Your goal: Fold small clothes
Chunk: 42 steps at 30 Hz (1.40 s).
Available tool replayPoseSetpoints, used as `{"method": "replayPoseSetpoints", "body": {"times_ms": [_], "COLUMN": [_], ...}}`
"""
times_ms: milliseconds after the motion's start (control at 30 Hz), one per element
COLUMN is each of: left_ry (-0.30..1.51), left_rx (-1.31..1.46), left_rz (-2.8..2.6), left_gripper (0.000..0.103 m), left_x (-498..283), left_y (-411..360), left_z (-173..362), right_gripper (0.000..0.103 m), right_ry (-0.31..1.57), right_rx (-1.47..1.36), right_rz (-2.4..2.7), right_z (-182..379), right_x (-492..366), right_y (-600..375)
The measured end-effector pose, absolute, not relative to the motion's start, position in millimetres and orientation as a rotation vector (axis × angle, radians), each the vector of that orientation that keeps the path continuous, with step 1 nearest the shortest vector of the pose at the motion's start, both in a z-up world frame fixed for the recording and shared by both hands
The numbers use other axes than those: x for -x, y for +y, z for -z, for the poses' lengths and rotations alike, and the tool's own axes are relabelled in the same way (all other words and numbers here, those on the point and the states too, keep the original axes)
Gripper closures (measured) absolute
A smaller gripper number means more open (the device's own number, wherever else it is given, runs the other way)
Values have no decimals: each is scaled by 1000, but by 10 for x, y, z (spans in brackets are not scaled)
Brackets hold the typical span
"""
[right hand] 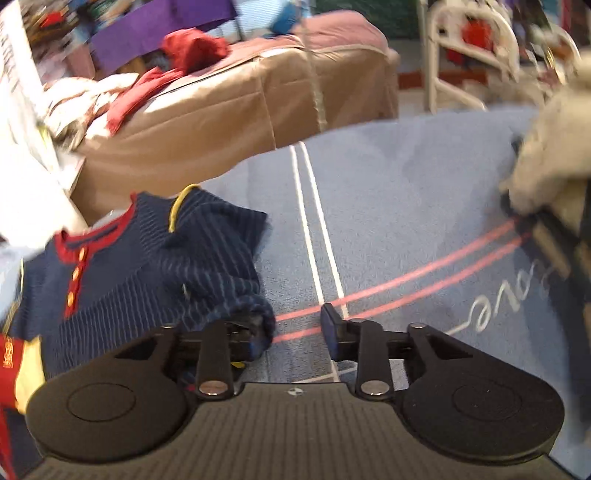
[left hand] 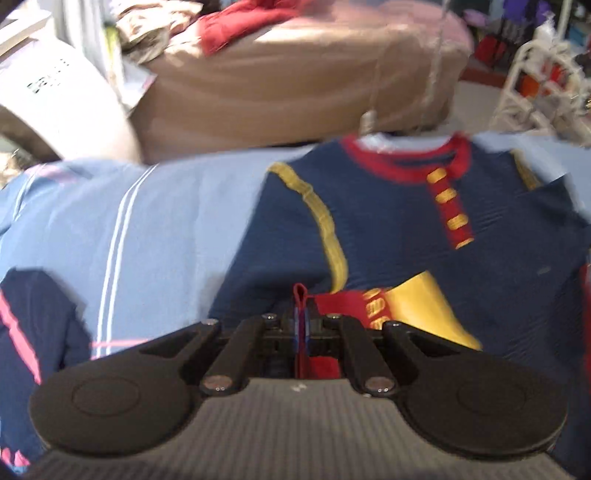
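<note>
The little navy sweater (left hand: 399, 229) lies front-up on the blue blanket (left hand: 166, 229), its red collar (left hand: 402, 162) toward twelve o'clock in the left wrist view and yellow piping running down each shoulder. The left gripper (left hand: 301, 317) is clenched on the red cuff (left hand: 341, 301) of one sleeve, brought across the sweater's lower front, with a yellow band just beside it at three o'clock. In the right wrist view the right gripper (right hand: 297, 328) stands released, jaws wide apart; its left finger is pushed in under the bunched navy sleeve (right hand: 236, 295), while the other finger (right hand: 330, 325) sits over bare blanket. To that gripper's three o'clock the blanket runs open, crossed by twin white stripes (right hand: 314, 236) and twin pink stripes (right hand: 424, 273), as far as a pale bundle (right hand: 550, 147) at two o'clock. Another dark garment (left hand: 33, 332) lies at nine o'clock of the left gripper. Beyond the blanket's far edge stands a tan-covered bed (left hand: 295, 85) with red clothes (left hand: 240, 22) heaped on it, and a white rack (left hand: 535, 81) at one o'clock.
</note>
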State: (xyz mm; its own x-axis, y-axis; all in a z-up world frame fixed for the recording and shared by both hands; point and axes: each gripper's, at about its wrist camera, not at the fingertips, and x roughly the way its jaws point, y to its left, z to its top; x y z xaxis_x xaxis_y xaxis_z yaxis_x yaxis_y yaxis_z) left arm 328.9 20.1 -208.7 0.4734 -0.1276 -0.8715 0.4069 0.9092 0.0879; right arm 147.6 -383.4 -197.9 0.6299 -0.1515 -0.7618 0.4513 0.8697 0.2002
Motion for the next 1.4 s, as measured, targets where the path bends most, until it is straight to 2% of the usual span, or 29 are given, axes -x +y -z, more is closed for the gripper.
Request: {"method": "replayPoseSetpoints", "body": {"times_ms": [133, 200, 267, 300, 367, 467, 700, 967, 1100, 1200, 1333, 1400], "left_ry": [1121, 1129, 1119, 1107, 1087, 1052, 1116, 1131, 1127, 1126, 1083, 1040], "left_rx": [-260, -257, -239, -227, -198, -140, -48, 31, 69, 108, 207, 239], "left_rz": [273, 261, 237, 225, 200, 135, -13, -66, -102, -149, -187, -199], "left_gripper": [94, 83, 51, 47, 46, 46, 46, 46, 46, 46, 46, 46], "left_x": [-3232, -3141, -3066, -3026, -2947, -2769, -2258, -1406, -1012, -776, -547, -463], "left_y": [380, 462, 602, 696, 919, 1346, 2118, 2351, 2488, 2541, 2573, 2560], "left_z": [2317, 2327, 2271, 2225, 2059, 1844, 1864, 1942, 1912, 1919, 1921, 1888], "right_gripper": [33, 33, 28, 27, 29, 31, 30, 30, 29, 29, 37, 53], "right_ry": [839, 838, 824, 819, 839, 819, 825, 886, 992, 1023, 1006, 994], "right_rx": [-384, -373, -458, -506, -537, -436, -177, -122, -41, 155, 351, 371], "right_rz": [356, 349, 365, 386, 485, 448, -224, -701, -645, -577, -569, -566], "right_z": [1927, 1860, 1818, 1828, 1808, 1600, 1323, 1403, 1609, 1927, 2211, 2215], "right_x": [-1437, -1421, -1368, -1304, -1169, -995, -1364, -2095, -2500, -2675, -2663, -2701], "right_y": [-3842, -3762, -3827, -3876, -3943, -3761, -2024, 132, 896, 1217, 1274, 1217]}}
